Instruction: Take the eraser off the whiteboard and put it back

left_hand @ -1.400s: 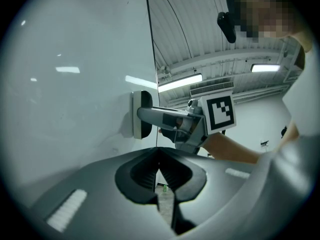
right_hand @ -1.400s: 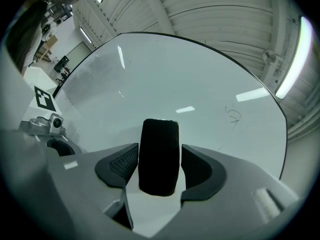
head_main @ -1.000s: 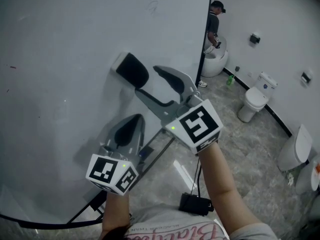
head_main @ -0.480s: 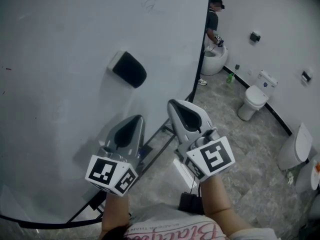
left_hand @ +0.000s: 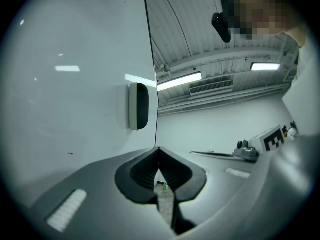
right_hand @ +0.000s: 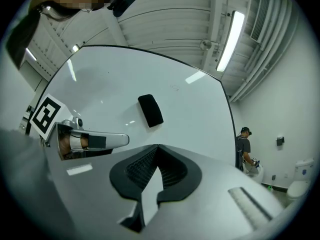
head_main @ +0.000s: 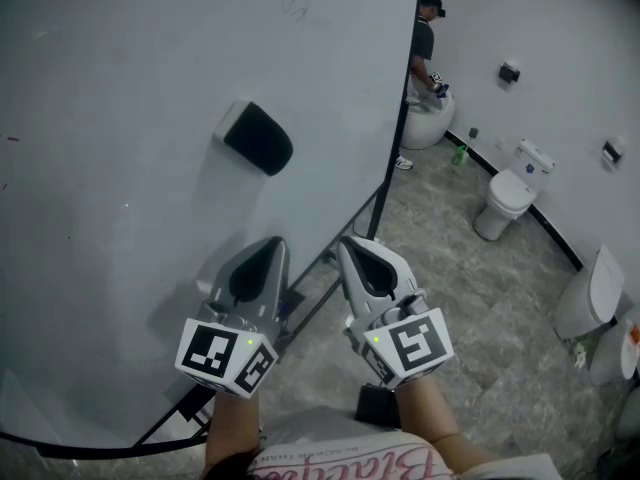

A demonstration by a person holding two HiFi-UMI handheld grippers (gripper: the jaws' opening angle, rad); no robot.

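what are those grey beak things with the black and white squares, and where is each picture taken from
There is no robot: a person holds a tool in each hand, each ending in a two-jaw gripper. The cubes with square markers are part of those tools. The head view comes from a camera on the person's head, looking down: the left gripper and the right gripper sit side by side before a whiteboard. The two gripper views come from cameras riding on each gripper, looking along its jaws. Both grippers are shut and hold nothing. A black eraser sticks to the whiteboard above them, untouched. To the right stand toilets, with another person farther back.
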